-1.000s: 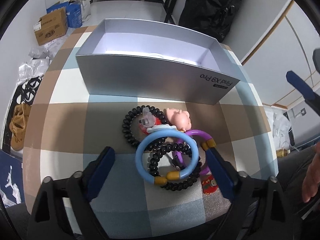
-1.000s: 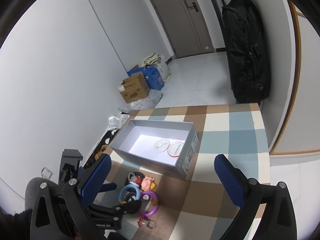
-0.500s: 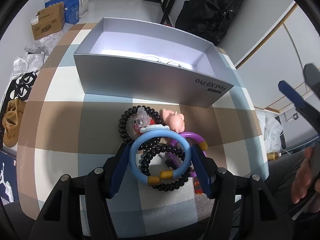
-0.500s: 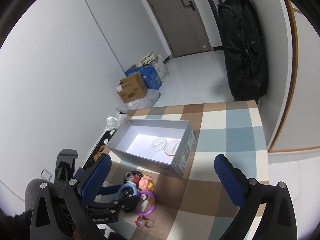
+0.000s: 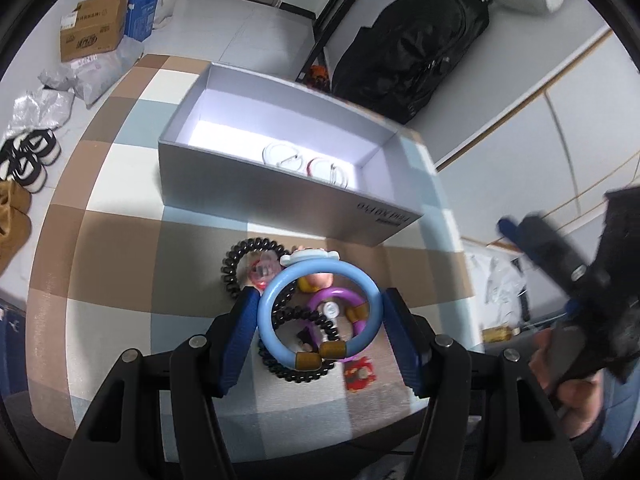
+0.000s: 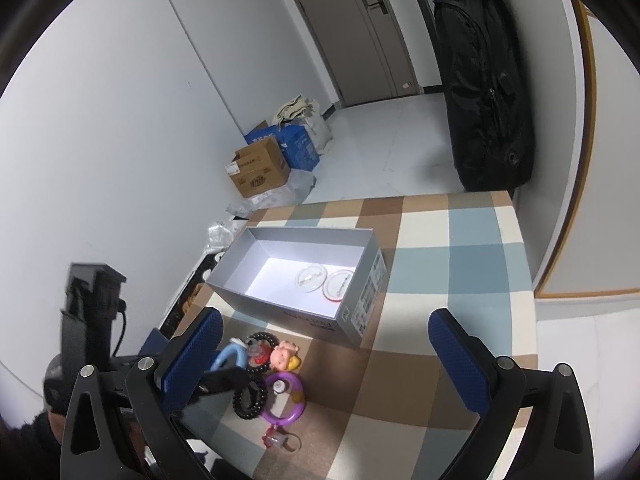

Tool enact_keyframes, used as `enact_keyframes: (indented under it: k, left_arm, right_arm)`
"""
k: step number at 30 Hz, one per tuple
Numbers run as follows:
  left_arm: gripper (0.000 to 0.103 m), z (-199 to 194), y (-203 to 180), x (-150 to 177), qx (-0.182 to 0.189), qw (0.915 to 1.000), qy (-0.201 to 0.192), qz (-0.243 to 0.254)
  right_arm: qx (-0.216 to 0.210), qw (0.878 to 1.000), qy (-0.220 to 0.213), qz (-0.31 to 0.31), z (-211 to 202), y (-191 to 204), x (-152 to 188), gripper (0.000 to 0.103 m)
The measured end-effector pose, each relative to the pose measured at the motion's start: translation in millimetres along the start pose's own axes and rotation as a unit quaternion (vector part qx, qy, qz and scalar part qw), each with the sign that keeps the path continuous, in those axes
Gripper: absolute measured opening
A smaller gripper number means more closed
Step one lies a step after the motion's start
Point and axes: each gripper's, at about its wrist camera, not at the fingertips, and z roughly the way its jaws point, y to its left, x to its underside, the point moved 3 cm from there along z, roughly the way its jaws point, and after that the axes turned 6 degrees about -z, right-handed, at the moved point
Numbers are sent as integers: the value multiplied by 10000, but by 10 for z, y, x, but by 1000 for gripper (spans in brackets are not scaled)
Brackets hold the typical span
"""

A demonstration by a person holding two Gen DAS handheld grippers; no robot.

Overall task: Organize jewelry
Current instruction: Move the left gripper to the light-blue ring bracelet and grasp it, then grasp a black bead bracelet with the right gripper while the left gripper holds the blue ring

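Note:
My left gripper (image 5: 318, 322) is shut on a light blue ring bracelet (image 5: 272, 320) with brown beads and holds it lifted above the pile; the bracelet also shows in the right wrist view (image 6: 228, 356). Below lie a purple ring (image 6: 285, 400), black coil hair ties (image 6: 250, 396), a pink doll charm (image 6: 283, 358) and a red charm (image 5: 360, 374). The open grey box (image 5: 256, 196) behind holds two round badges (image 6: 322, 280). My right gripper (image 6: 326, 360) is open and empty, high above the table's right side.
The checked tablecloth (image 6: 460, 264) covers the table. Cardboard boxes (image 6: 260, 168) and a black bag (image 6: 484, 84) stand on the floor beyond. Shoes (image 5: 28, 160) lie to the table's left.
My left gripper closed on the blue bracelet and lifted it off the pile. The right gripper shifted slightly, staying open.

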Motion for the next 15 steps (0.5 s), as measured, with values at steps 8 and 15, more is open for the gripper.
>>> enact_keyframes:
  k: [8,15]
  left_arm:
    - [57,-279,59,-162,403,9975,-404,-405]
    - [57,-475,188,-294,440,9943,-777,-587]
  right_arm:
    - [-163,9988,316,-335,97,177,112,103]
    - [-480,9882,806,-1211,328,637,356,98]
